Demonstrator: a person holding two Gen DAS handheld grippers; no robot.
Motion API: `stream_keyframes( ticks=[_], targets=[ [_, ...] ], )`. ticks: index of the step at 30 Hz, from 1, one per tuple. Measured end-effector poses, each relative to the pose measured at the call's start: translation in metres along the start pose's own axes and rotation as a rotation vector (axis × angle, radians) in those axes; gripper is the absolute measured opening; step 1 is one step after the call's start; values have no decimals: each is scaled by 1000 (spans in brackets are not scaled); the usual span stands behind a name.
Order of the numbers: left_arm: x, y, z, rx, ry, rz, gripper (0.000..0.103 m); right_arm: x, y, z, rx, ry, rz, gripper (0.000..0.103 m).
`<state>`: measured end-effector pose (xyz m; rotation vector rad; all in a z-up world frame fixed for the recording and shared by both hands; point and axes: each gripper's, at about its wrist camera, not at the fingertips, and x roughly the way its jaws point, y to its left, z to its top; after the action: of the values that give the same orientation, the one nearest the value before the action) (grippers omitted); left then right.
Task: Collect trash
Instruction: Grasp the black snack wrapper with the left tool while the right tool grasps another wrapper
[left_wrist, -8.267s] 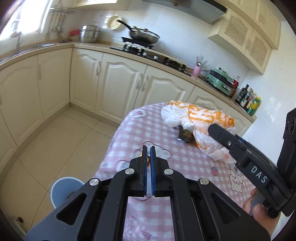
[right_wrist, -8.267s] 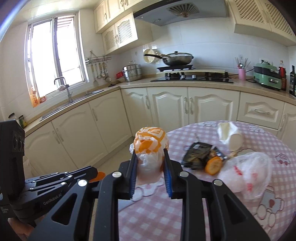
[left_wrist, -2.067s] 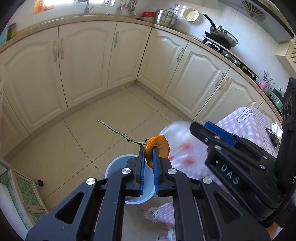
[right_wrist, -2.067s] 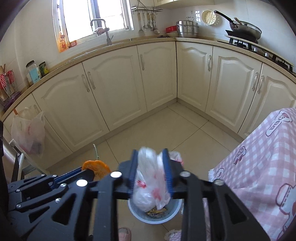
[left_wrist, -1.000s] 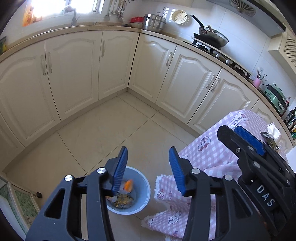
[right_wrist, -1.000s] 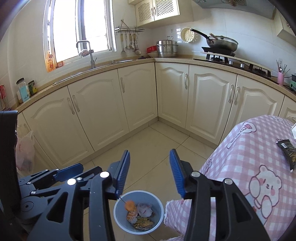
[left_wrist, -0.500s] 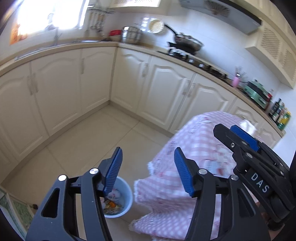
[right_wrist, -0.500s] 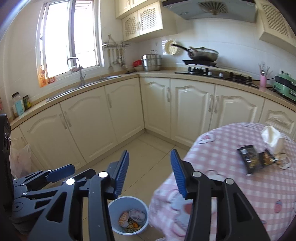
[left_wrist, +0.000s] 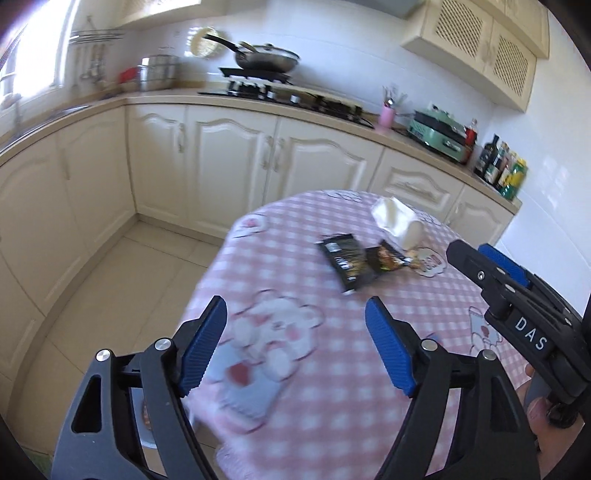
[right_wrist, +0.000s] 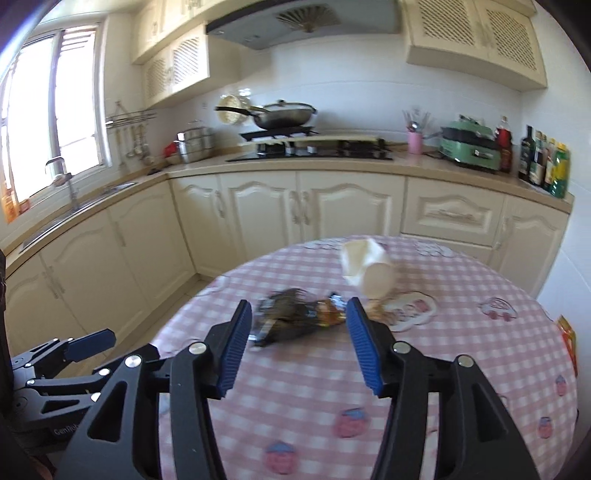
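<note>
1. Right gripper (right_wrist: 299, 343): jaws spread wide, nothing between them. It points across the pink checked tablecloth (right_wrist: 461, 369) straight at the black snack wrapper (right_wrist: 284, 317), which sits framed in the gap between the blue pads, just beyond their tips.
2. Left gripper (left_wrist: 295, 347): jaws equally wide, nothing held. It hangs over the near edge of the tablecloth (left_wrist: 332, 406); the black snack wrapper (left_wrist: 345, 262) lies farther off, ahead and to its right. The right gripper (left_wrist: 491, 266) shows at this view's right edge, closer to the wrapper.
3. Judgement: the right gripper is the nearer one and better lined up for the coming pick.
4. Black snack wrapper: flat on the cloth. In the right wrist view its long axis runs roughly across the jaw gap, slanting slightly, so the pads would meet its ends rather than its sides. Motion blur hides the exact outline.
5. Brown snack wrapper (right_wrist: 328, 310): touching the black wrapper on its right end, next to the right pad's tip.
6. Crumpled white paper (right_wrist: 365, 273): beyond the black wrapper and to its right, apart from it.
7. Stove with wok (right_wrist: 280, 114): on the counter far behind the wrapper.
8. Change: one second ago both grippers hung open above the floor bin, its contents in view; now both face the table.
</note>
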<state>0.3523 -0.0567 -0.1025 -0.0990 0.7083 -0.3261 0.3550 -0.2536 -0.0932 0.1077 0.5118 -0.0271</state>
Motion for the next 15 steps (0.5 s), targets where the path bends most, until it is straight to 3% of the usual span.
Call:
stream_keyframes(
  ticks=[8, 15],
  targets=[
    [56, -38, 16, 16, 91, -31, 75, 32, -62, 3, 91, 72, -38, 53],
    [107, -54, 24, 31, 175, -19, 74, 68, -75, 3, 132, 137, -7, 53]
  ],
)
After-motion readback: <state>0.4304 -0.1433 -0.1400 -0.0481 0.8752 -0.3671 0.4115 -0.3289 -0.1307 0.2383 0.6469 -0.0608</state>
